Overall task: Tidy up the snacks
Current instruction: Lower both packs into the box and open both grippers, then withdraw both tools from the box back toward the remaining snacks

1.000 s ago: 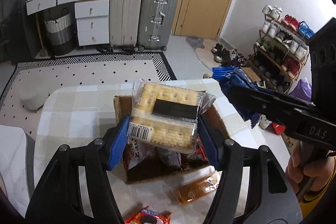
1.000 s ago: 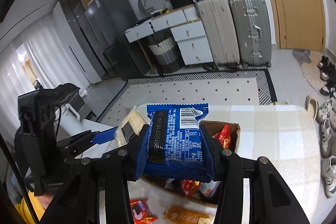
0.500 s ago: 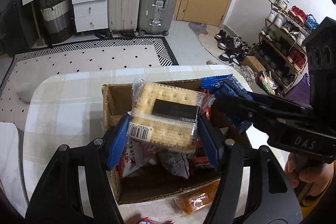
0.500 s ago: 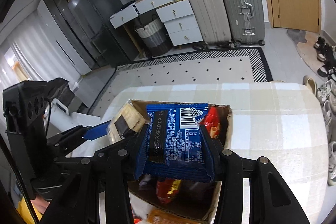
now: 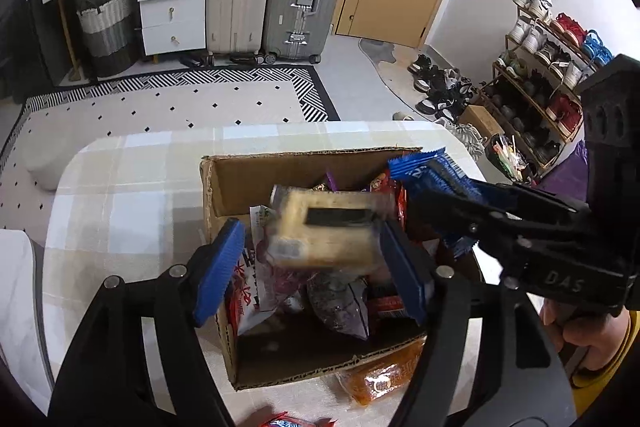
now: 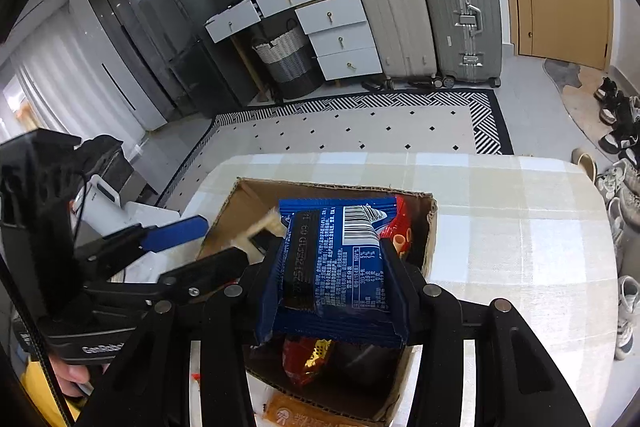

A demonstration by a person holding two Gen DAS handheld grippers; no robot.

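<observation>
The left tongs [image 5: 312,263] are opening over the cardboard box [image 5: 224,183], and the blurred cracker pack [image 5: 324,235] drops clear between them. The right tongs [image 6: 332,283] clamp a blue wafer packet [image 6: 336,267] above the box's 3 o'clock side; releasing it likely comes next.

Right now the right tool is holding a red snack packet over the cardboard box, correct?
Not quite: the packet in the right tool is blue, not red, as the right wrist view shows. It is held over the cardboard box.
</observation>
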